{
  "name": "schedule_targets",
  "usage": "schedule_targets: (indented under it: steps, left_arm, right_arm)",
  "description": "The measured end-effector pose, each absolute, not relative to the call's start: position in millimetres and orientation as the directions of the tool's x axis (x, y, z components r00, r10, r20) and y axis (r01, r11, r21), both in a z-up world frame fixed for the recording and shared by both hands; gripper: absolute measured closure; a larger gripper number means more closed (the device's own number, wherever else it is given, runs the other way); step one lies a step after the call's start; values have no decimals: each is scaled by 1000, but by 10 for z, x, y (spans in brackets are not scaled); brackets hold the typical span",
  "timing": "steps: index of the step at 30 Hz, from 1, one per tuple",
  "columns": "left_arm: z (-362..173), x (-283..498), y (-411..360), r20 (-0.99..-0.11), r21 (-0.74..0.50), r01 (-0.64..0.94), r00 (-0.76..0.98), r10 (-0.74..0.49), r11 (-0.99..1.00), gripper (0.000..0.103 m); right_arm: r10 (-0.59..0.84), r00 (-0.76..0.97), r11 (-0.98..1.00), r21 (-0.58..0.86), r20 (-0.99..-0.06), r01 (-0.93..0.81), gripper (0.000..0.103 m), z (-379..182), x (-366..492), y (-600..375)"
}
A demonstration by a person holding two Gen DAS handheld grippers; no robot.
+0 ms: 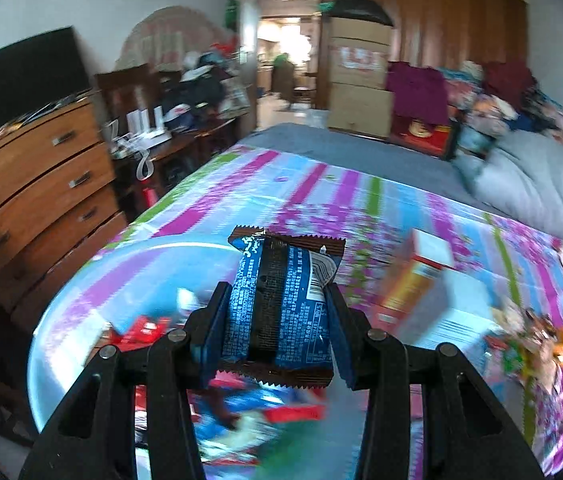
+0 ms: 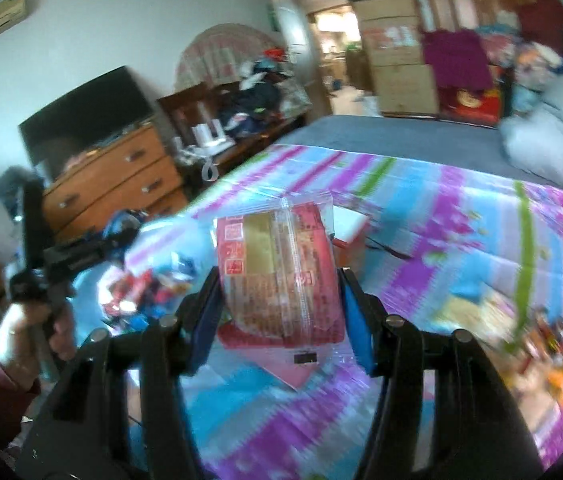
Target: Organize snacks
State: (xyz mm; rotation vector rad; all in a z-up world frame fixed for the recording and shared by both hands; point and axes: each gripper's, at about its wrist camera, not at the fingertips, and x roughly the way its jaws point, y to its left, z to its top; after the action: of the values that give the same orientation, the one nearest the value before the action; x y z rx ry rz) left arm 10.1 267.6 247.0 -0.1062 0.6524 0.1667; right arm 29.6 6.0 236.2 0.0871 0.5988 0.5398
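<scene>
My left gripper [image 1: 279, 312] is shut on a blue and brown snack packet [image 1: 281, 304], held upright above a clear round bowl [image 1: 81, 280] that holds several red and blue snacks. My right gripper [image 2: 279, 300] is shut on a red and gold snack packet [image 2: 277, 276], lifted over the bed. In the right wrist view the left gripper [image 2: 61, 256] shows at the left, held by a hand [image 2: 29, 332] in a pink sleeve. The clear bowl [image 2: 153, 248] lies below it. Both views are blurred by motion.
A bright patterned cloth [image 1: 321, 200] covers the bed. An orange and white box [image 1: 421, 280] stands on it, with a loose pile of snacks [image 1: 533, 340] at the right. A wooden dresser [image 1: 33, 184] and cluttered desk [image 1: 185, 120] stand to the left, a grey pillow [image 1: 537, 184] at the back right.
</scene>
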Motion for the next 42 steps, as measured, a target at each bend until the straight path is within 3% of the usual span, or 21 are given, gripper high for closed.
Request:
schedule_targets:
  steps: [11,25,42]
  left_arm:
    - [2273,460,3721,-675,-70,-369,701,229,927,56]
    - [1891,799,3911,-747,-61,-417,622,235,907,56]
    - [1788,869,3983,-762,-52,-430,601,243,901,56]
  right_arm:
    - [614,541,759,243,-575,-603,46,2345,902,1371]
    - [611,424,735,282,-668,-616,46,2070,1363,2076]
    - [599,397,735,280,-695,-618,46,1926,1472,2257]
